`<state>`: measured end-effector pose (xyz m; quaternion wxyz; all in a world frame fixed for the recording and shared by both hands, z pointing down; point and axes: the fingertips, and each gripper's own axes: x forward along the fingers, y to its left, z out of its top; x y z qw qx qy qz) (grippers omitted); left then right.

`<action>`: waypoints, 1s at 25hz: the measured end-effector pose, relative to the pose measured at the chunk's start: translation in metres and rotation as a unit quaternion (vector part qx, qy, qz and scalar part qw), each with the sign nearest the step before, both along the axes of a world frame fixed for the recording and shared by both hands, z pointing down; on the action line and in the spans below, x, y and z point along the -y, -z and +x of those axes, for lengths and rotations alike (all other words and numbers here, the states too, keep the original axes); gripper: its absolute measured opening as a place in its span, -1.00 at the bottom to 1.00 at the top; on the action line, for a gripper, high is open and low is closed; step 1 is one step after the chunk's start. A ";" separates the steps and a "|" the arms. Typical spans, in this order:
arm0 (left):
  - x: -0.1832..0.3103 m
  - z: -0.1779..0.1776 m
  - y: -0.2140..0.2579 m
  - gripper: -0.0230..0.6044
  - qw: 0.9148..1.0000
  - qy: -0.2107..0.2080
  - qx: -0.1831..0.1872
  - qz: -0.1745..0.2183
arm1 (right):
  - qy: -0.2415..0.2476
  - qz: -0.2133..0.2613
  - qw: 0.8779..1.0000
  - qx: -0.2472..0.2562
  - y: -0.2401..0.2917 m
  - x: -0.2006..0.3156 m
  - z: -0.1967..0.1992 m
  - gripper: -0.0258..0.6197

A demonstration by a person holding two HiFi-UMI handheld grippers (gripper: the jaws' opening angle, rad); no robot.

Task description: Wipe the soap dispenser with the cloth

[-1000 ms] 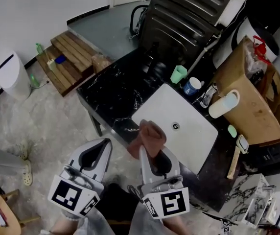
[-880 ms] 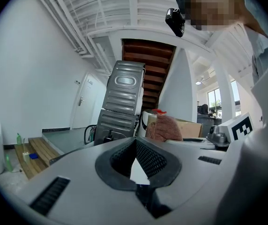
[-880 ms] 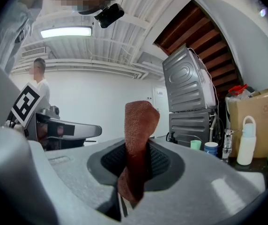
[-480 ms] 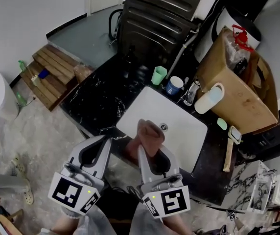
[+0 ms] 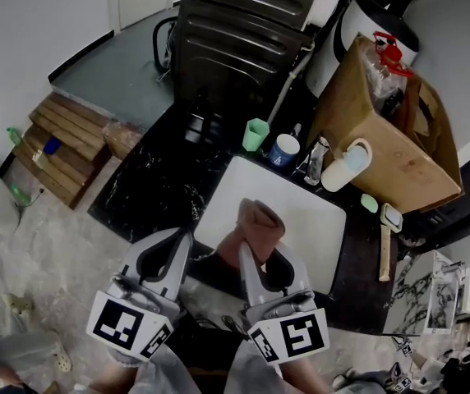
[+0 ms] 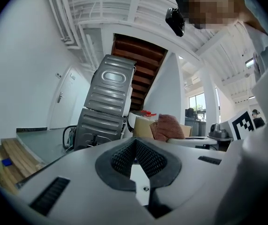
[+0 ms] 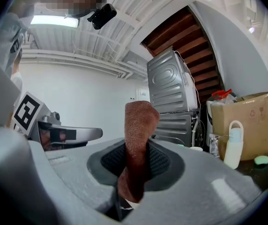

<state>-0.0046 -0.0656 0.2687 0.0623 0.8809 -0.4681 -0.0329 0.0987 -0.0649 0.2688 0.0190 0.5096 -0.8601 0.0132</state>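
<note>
- The right gripper [image 5: 255, 251] is clamping a brown cloth [image 5: 257, 222]. Its jaws are closing narrowly on the folded fabric, which is sticking up past the tips.
- The right gripper view is showing the same hold, with the cloth [image 7: 138, 125] standing upright between the dark ribbed pads.
- The left gripper [image 5: 177, 243] is hovering just beside the right one at the near edge of the black counter [image 5: 161, 187]. Seen in its own view, the left gripper [image 6: 135, 142] is carrying nothing, its jaws pressed together.
- The cloth is hanging over the near side of the white sink [image 5: 309, 220], which is sitting in the counter.
- The soap dispenser [image 5: 343, 167], a pale bottle with a looped top, is standing on the counter at the sink's far right corner. It is well apart from the cloth and from both grippers.
- In the right gripper view the soap dispenser [image 7: 233, 146] is rising upright to the right of the cloth, in front of a cardboard box [image 7: 256, 121].
- A faucet [image 5: 315, 161] is standing just to the left of the dispenser. A blue mug [image 5: 284, 148] and a green cup [image 5: 255, 134] are lining the sink's far edge further left.
- The cardboard box [image 5: 391, 138] is leaning just behind the dispenser.
- A dark washing machine [image 5: 235, 31] is filling the space beyond the counter.
- A wooden-handled brush [image 5: 385, 253] is lying on the counter to the right of the sink.
</note>
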 end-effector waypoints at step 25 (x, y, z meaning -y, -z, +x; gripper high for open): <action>0.145 -0.097 -0.017 -0.92 0.996 -0.090 -0.004 -0.021 | -0.109 -0.007 0.989 -0.102 -0.016 0.256 -0.051 -0.67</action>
